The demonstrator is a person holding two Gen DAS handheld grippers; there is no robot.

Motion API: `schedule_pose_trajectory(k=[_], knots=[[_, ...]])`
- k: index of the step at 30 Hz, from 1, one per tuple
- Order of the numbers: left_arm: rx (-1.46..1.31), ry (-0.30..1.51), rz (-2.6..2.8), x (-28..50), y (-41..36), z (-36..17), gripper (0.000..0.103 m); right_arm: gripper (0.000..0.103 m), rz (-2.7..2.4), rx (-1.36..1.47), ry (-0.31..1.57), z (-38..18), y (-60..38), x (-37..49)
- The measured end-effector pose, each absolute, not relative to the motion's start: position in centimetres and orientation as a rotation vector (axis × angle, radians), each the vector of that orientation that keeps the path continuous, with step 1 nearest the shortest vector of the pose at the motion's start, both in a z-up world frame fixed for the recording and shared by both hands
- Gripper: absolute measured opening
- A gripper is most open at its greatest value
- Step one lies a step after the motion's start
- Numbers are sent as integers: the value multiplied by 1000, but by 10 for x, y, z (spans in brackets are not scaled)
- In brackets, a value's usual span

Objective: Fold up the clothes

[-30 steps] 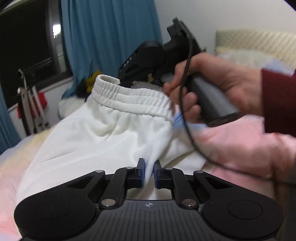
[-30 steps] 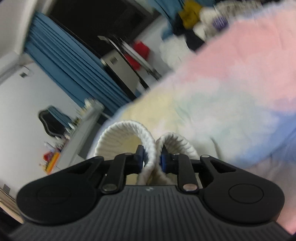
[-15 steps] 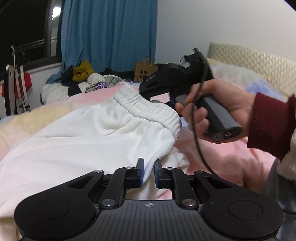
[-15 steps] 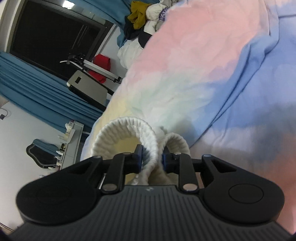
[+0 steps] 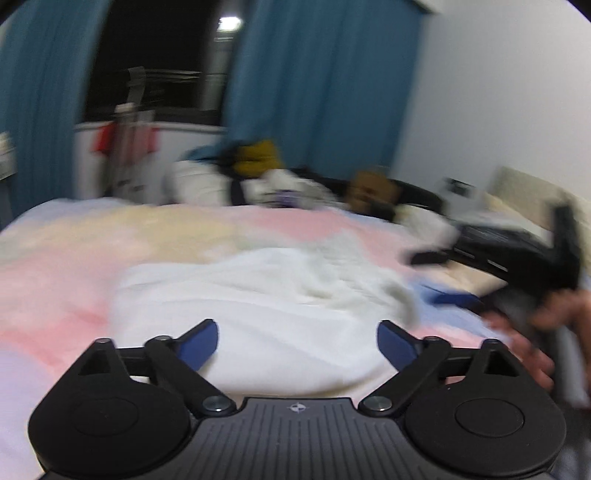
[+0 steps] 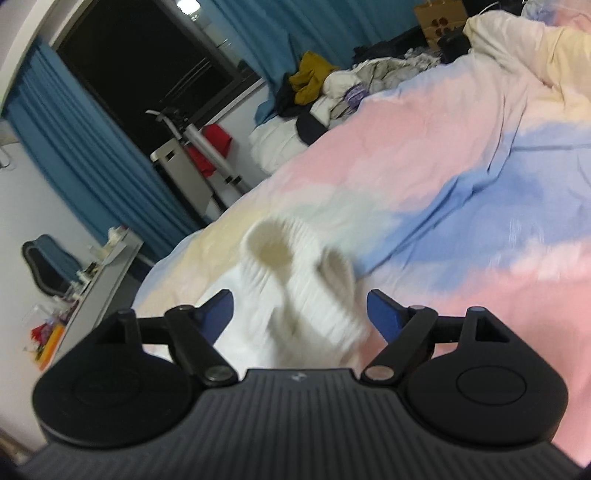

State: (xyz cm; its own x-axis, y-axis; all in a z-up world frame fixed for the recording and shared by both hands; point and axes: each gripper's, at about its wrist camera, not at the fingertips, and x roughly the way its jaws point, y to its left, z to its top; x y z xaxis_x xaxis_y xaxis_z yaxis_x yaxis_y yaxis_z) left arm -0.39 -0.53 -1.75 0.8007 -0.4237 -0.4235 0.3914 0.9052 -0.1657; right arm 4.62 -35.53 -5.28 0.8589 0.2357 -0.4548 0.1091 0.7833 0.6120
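White trousers [image 5: 266, 295] lie bunched on the pastel bedspread [image 5: 92, 258], blurred by motion. My left gripper [image 5: 297, 341] is open just above their near edge and holds nothing. In the right wrist view the ribbed white cuffs [image 6: 295, 280] lie loose on the bed between the open fingers of my right gripper [image 6: 300, 312]. The other gripper and the hand holding it [image 5: 535, 280] show at the right of the left wrist view.
A pile of clothes [image 6: 332, 85] with a yellow garment lies at the far side of the bed. Blue curtains [image 5: 317, 85] frame a dark window. A cardboard box [image 6: 439, 16] and a desk [image 6: 92, 280] stand beyond the bed.
Both grippers have opened and let go of the white trousers, which have dropped onto the bedspread. The left gripper has pulled back and turned left; the right hand has moved to the right.
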Motion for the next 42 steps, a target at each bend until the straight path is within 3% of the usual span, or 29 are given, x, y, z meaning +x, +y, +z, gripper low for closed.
schedule_pose_trajectory(k=[8, 17, 20, 21, 26, 31, 39, 42], knots=[[-222, 607, -231, 34, 48, -25, 101, 82, 95, 636, 510, -59, -329, 31], [-257, 695, -209, 43, 55, -42, 101, 83, 49, 554, 745, -103, -306, 72], [-254, 703, -207, 42, 55, -45, 101, 89, 56, 650, 776, -120, -311, 86], [-255, 706, -205, 47, 54, -46, 101, 94, 62, 674, 777, -123, -312, 89], [-282, 721, -211, 48, 54, -50, 101, 96, 151, 736, 770, -119, -306, 94], [-336, 738, -243, 54, 53, -56, 100, 96, 292, 866, 625, -100, -311, 80], [-413, 753, -258, 60, 61, -63, 100, 92, 171, 867, 753, -131, -312, 91], [-443, 758, -258, 62, 65, -66, 99, 93, 220, 902, 700, -122, -311, 84]])
